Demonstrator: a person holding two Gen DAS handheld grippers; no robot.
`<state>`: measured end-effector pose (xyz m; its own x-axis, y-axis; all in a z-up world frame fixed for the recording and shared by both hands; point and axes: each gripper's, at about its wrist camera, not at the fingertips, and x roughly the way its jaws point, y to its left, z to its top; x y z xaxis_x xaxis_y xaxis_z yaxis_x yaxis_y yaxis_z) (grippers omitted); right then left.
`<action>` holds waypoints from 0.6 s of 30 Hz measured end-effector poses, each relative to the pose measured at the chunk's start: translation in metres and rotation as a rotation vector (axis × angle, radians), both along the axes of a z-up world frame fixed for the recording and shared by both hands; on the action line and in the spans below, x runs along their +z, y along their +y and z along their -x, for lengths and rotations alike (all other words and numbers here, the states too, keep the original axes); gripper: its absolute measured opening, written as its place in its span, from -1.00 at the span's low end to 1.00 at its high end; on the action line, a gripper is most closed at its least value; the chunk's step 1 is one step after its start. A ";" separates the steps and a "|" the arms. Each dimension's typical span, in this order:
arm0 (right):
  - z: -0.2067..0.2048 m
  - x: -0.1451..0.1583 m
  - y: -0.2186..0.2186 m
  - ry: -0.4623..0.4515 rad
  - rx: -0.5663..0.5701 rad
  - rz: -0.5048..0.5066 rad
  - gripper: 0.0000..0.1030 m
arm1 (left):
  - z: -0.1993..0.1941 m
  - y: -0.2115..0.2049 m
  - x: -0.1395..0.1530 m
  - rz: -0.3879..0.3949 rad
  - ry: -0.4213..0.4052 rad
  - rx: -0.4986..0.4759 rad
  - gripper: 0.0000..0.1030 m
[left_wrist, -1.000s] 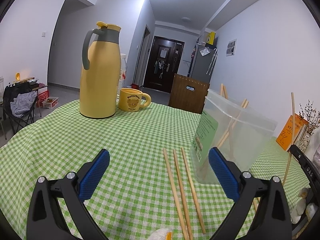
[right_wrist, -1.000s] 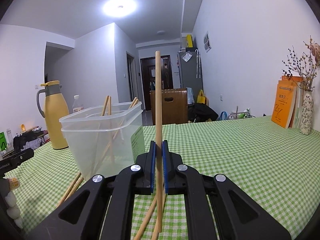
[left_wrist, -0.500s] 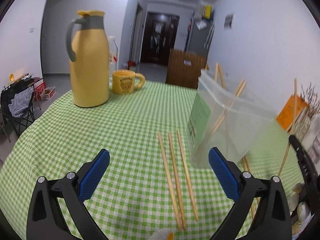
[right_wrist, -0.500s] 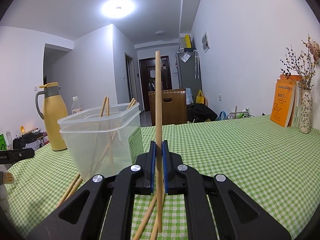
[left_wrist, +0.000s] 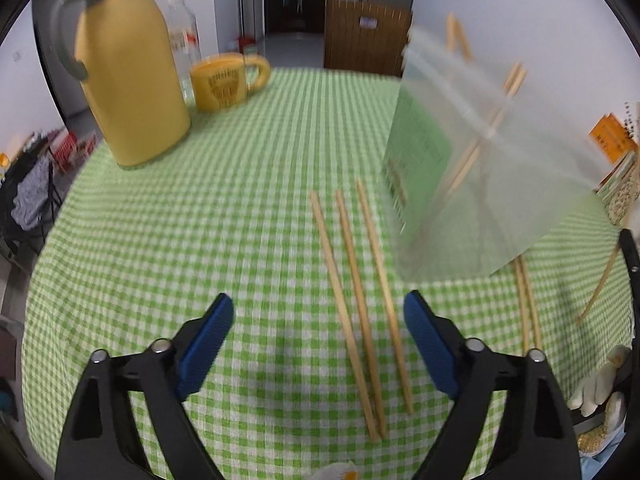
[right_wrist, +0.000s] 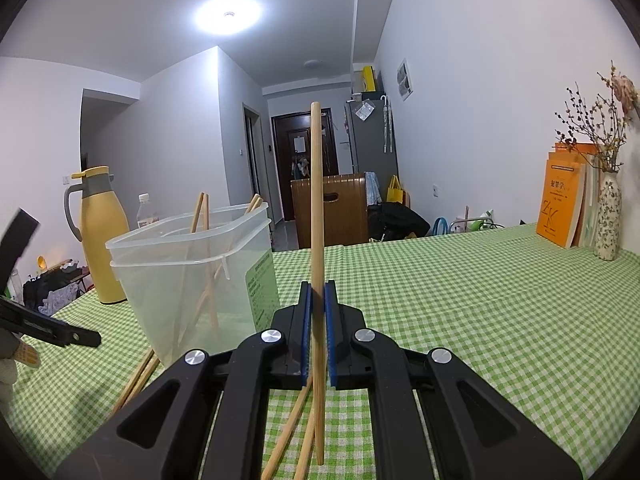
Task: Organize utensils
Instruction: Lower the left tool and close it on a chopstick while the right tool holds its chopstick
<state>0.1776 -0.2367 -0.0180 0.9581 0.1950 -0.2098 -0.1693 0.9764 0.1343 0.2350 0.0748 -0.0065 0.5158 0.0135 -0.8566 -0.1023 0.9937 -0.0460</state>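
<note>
Three bare wooden chopsticks (left_wrist: 362,300) lay on the green-checked worktop (left_wrist: 200,240), long axes pointing away, between the left tool's (left_wrist: 318,322) empty closing jaws, toward its right pad; right tool (right_wrist: 316,332) clamped one upright chopstick (right_wrist: 316,240).

— Room around my table?
— White walls, round ceiling light (right_wrist: 228,16) on. Dark door (right_wrist: 298,156) down the hallway, grey fridge (right_wrist: 372,140) beside it, wooden cabinet (right_wrist: 332,208) ahead.
</note>
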 end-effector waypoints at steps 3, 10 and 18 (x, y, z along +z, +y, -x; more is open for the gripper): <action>-0.001 0.000 0.001 0.004 0.000 0.001 -0.87 | -0.011 0.004 -0.015 0.002 0.071 0.008 0.32; 0.000 -0.001 0.001 0.007 0.004 0.002 -0.87 | -0.031 0.004 -0.043 0.030 0.158 0.037 0.10; 0.000 -0.001 0.000 0.010 0.006 -0.002 -0.87 | -0.044 -0.007 -0.068 -0.013 0.213 0.058 -0.01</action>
<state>0.1773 -0.2369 -0.0192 0.9549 0.2008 -0.2186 -0.1735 0.9752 0.1377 0.2791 0.0683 -0.0742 0.3210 0.0499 -0.9458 -0.1656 0.9862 -0.0041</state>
